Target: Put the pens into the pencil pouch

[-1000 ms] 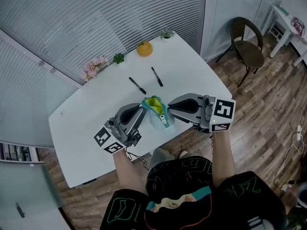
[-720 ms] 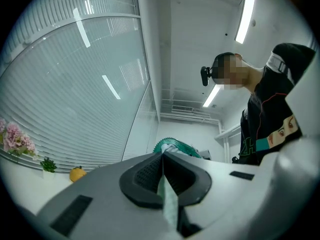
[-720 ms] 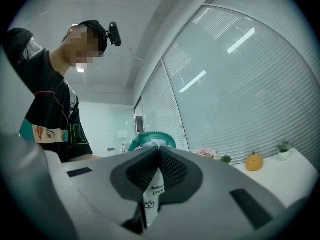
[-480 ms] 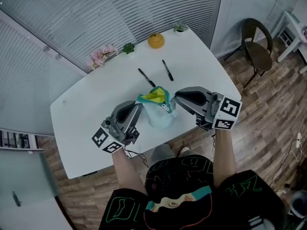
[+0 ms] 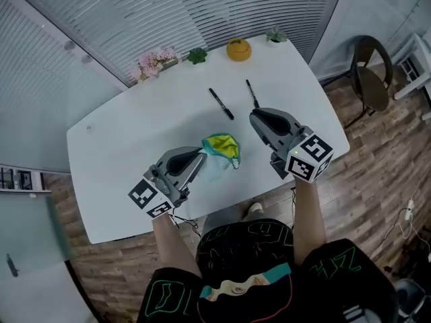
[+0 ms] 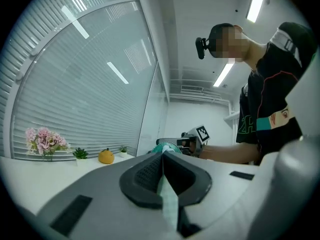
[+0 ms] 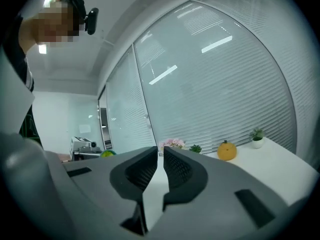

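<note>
Both pens [image 5: 221, 103] diagonal, roughly parallel

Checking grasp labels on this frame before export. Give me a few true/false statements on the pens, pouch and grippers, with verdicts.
1. Both pens lie on the table, outside the pouch. True.
2. The right gripper grips the pouch. False: its jaws have just been opening and stand slightly apart with nothing between them, clear of the pouch.
3. The left gripper is shut on the pouch's fabric. True.
4. The orange ornament sits at the table's near edge. False: it stands at the far edge, by the blinds.
</note>
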Tool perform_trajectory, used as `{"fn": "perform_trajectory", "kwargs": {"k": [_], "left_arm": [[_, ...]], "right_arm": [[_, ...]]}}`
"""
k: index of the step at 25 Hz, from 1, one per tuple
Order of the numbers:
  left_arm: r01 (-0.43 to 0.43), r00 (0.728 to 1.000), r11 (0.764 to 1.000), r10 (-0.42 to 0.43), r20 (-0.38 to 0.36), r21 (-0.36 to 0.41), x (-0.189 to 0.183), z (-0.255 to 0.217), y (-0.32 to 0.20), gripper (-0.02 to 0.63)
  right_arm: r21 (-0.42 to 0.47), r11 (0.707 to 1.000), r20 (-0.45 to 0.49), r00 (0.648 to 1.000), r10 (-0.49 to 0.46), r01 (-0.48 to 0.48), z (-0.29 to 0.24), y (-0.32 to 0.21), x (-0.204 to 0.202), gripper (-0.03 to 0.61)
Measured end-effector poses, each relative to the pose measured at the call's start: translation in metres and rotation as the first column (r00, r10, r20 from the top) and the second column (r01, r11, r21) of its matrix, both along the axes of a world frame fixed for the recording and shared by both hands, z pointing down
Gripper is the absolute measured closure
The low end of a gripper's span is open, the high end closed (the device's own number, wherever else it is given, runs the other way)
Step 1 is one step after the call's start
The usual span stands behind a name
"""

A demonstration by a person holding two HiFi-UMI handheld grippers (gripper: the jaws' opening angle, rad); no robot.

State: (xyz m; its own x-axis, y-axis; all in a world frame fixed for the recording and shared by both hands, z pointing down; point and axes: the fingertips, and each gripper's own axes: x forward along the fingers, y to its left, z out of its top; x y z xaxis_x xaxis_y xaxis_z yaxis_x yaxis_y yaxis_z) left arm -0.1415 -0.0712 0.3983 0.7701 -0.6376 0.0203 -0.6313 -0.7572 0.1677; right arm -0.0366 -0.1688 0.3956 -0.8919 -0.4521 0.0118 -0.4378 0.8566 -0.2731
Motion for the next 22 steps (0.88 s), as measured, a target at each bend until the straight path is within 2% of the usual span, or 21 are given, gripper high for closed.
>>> {"fn": "perform_trajectory", "kwargs": {"k": [6,13,22], "left_arm": [[0.017,1.000,0.999,-0.018,-0.018,-0.033,-0.032,0.008,-0.004,0.614],[0.058,0.996,0.997,-0.061,-0.058,-0.056,-0.066,0.015,-0.011,0.614],[0.065,0.991,0.996,-0.071,-0.109,-0.057,-0.102,0.023,-0.023,0.614]], "right_arm": [[-0.026,0.998,-0.184,0.981,0.054,-0.060,0.024,-0.035,-0.047,0.558],[-0.074,0.996,-0.399,0.917,0.017,-0.050,0.055,-0.067,-0.089,0.520],[-0.205,0.978,-0.571,0.817,-0.078,-0.050,0.110,-0.105,-0.133,0.486]]}}
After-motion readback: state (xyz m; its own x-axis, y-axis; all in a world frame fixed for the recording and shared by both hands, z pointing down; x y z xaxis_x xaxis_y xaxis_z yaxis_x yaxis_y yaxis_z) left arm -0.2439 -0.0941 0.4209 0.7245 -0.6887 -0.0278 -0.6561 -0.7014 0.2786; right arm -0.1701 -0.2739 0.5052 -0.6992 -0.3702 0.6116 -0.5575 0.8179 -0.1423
